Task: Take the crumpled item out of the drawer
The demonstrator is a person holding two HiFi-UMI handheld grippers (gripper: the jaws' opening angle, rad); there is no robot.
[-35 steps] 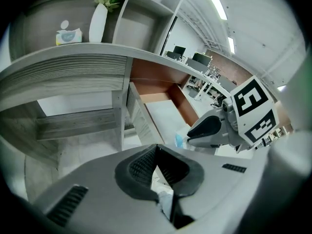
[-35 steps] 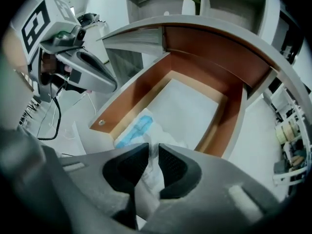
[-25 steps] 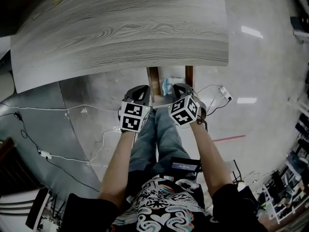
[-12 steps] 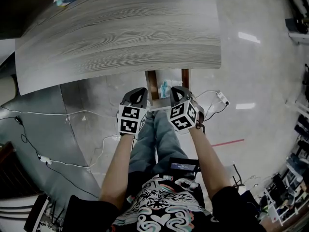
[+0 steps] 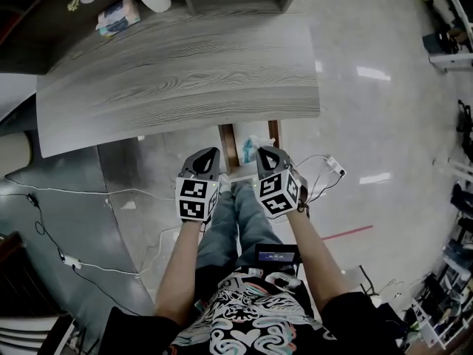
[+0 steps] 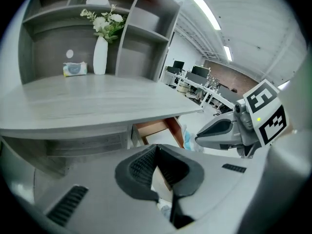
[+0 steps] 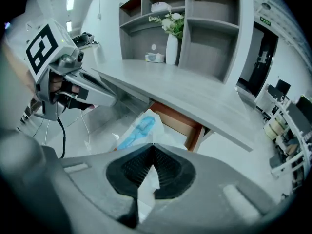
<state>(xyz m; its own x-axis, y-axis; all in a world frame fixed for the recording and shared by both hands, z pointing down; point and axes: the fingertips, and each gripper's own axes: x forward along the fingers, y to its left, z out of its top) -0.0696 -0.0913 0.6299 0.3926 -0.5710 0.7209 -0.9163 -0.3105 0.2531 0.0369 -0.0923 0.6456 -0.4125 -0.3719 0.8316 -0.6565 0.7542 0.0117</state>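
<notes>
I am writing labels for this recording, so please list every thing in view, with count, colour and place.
desk: one, grey wood grain, ahead of the person
drawer: one, brown wood, open under the desk
crumpled item: one, white and blue, at the drawer
vase: one, white, with flowers, at the desk's back
tissue pack: one, white and blue, beside the vase
power strip: one, white, on the floor
left gripper: grey, shut, empty
right gripper: grey, shut on the crumpled item

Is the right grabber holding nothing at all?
No, the right gripper is shut on the crumpled white-and-blue bag, which sticks out past its jaws.
</notes>
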